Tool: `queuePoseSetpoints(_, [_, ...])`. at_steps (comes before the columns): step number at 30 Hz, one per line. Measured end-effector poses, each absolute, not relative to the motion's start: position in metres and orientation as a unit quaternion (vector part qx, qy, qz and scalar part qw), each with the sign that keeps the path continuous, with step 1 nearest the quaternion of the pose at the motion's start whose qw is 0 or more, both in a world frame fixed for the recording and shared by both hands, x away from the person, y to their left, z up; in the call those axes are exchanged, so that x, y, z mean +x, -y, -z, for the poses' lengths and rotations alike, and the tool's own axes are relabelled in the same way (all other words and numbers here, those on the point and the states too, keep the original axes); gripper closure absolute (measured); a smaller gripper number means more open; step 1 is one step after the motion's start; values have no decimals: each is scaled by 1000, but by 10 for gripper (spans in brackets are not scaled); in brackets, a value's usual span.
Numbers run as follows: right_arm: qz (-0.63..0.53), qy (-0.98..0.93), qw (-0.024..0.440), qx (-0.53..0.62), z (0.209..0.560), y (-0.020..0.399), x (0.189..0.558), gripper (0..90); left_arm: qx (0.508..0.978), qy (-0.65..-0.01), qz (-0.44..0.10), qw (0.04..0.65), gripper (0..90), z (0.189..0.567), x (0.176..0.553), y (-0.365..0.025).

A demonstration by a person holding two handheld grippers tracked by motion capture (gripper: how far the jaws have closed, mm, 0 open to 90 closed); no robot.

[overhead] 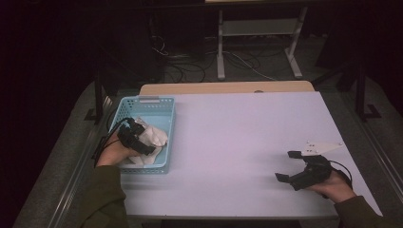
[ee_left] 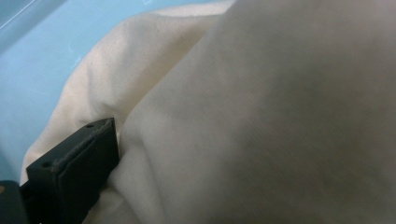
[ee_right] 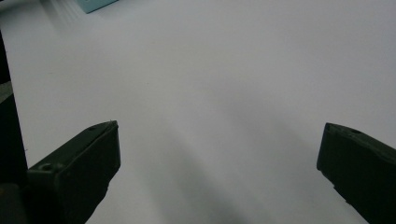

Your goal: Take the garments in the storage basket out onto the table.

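Centrally, a cream cloth [overhead: 151, 137] lies bunched in the near half of a light blue basket [overhead: 164, 107], which stands at the left edge of the desk [overhead: 247, 142]. The left tool [overhead: 138, 138] is pushed down into the cloth from the near left. In the left gripper view one black jaw is pressed against a fold of the cloth [ee_left: 261, 116], the other is buried under fabric, so whether this tool is clenched on the cloth cannot be told. By its folds and slack surface the cloth looks soft, light and limp, not slippery and not fragile; it would sag and trail when lifted. A thick gathered fold near the top of the heap seems the best place to take hold, since a thin edge may slip out or unfurl and snag the basket wall. The right tool [overhead: 289, 166] rests released, jaws spread wide, over the bare near right of the desk, well apart from the basket.
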State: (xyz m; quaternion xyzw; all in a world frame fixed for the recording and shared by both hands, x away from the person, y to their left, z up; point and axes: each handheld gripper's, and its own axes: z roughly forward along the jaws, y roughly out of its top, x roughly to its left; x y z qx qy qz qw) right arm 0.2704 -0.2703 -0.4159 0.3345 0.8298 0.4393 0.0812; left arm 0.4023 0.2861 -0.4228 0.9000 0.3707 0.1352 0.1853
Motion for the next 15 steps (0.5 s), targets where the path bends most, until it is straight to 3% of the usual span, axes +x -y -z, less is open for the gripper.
queuePoseSetpoints(15, [-440, -829, 76, 337, 420, 271, 273, 0, 902, -378, -120, 171, 1, 428, 405, -287])
